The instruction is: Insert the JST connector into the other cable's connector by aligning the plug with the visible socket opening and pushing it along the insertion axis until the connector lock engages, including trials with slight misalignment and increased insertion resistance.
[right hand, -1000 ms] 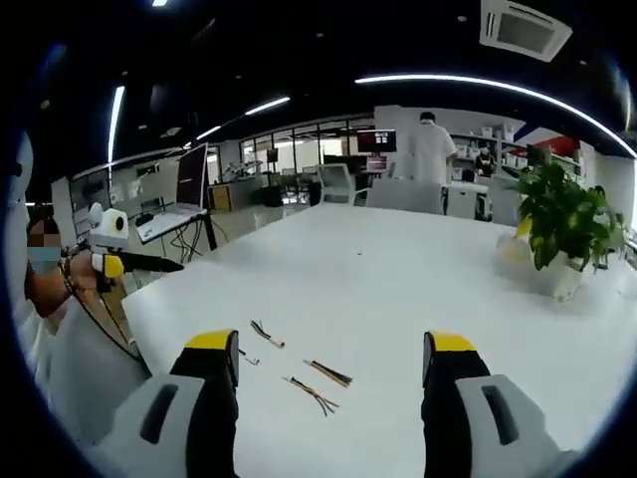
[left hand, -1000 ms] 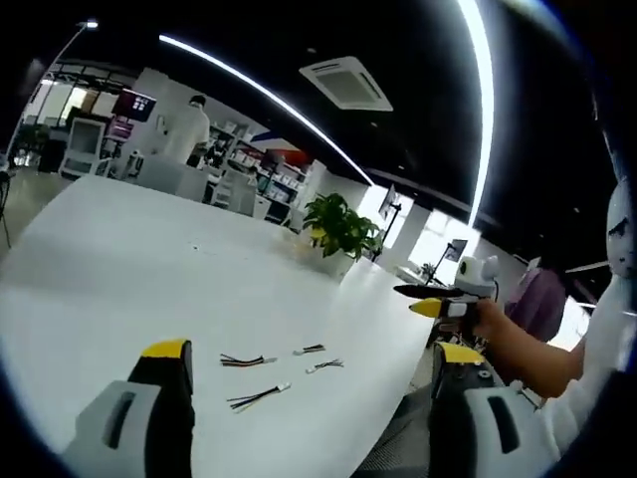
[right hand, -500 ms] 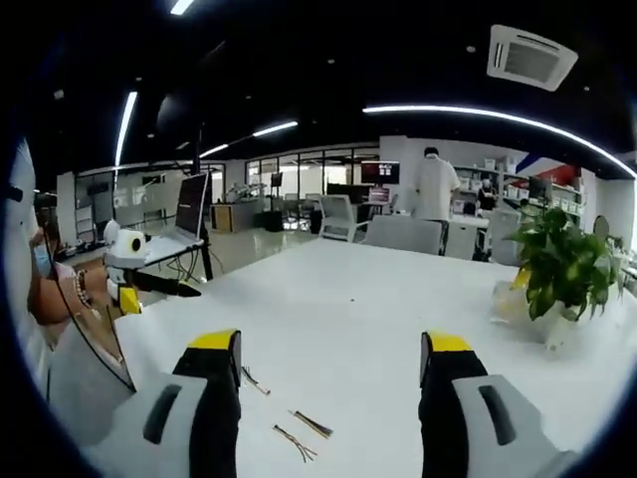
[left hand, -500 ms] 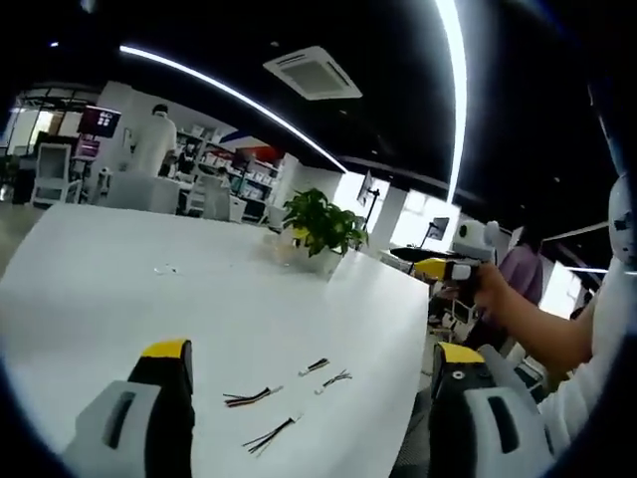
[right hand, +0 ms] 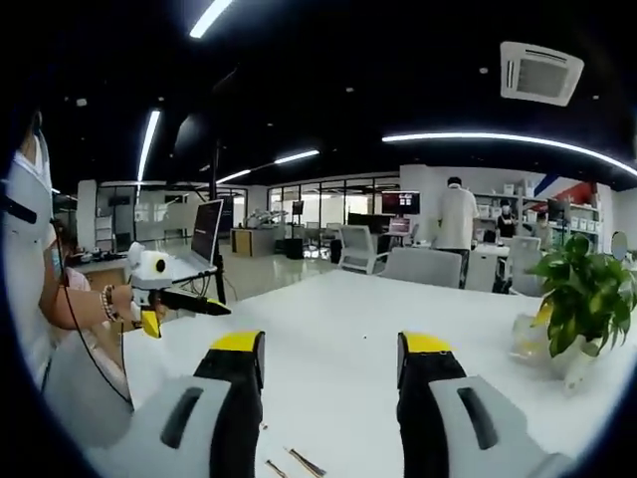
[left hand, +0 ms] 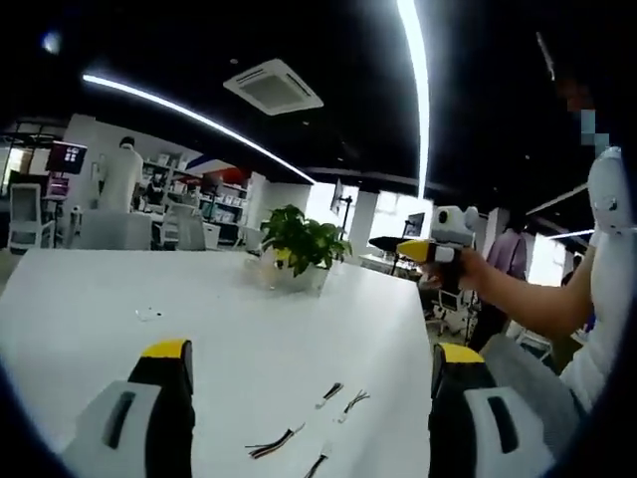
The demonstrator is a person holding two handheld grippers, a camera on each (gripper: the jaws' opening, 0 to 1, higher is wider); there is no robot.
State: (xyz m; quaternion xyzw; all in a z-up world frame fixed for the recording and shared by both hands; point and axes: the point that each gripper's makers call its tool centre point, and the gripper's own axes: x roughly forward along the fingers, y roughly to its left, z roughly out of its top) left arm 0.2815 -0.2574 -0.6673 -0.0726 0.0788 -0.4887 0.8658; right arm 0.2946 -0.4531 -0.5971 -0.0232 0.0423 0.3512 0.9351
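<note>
Both grippers, left (left hand: pixel 309 398) and right (right hand: pixel 328 383), hung above the white bench (left hand: pixel 119 329), fingers apart and holding nothing. The cables (left hand: pixel 299 443) lay loose near its near edge; a plant (left hand: pixel 297 244) stood toward the far edge

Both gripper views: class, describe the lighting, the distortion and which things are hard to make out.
Left gripper view: bright ceiling light strips bow into curves from the fisheye lens, the white table is washed pale, and the cables are too small for connector detail. Right gripper view: a dark ceiling, curved strips again, the potted plant soft-edged near the rim.
</note>
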